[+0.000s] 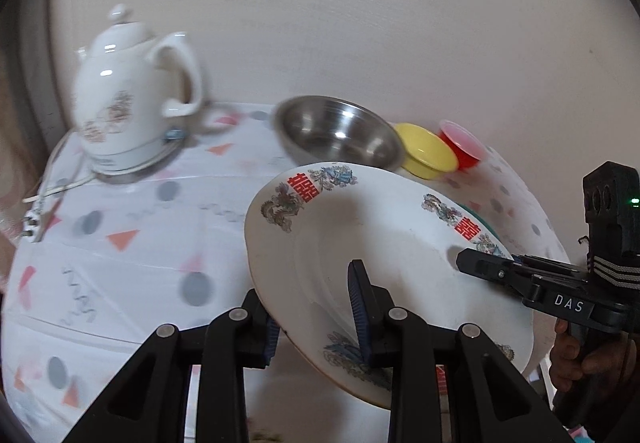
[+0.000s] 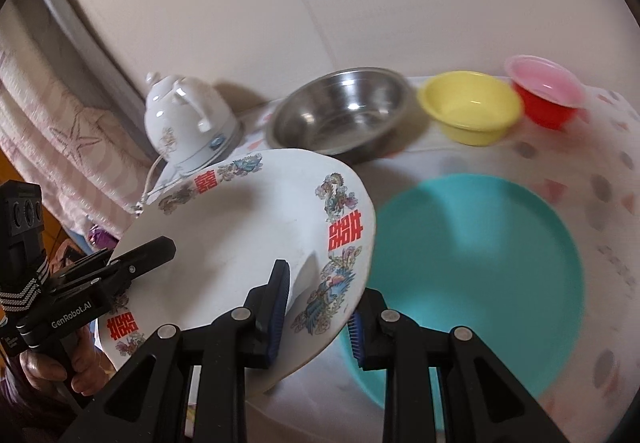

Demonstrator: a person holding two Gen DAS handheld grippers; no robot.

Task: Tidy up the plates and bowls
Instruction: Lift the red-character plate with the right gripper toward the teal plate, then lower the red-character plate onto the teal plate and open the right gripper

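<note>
A white plate with red characters and dragon prints is held tilted above the table by both grippers. My left gripper is shut on its near rim. My right gripper is shut on the opposite rim of the plate; it also shows at the right of the left wrist view. A teal plate lies flat under and right of the white plate. A steel bowl, a yellow bowl and a red bowl stand in a row at the back.
A white kettle on its base stands at the back left, its cord trailing to the left table edge. The table has a white patterned cloth. A wall runs close behind the bowls.
</note>
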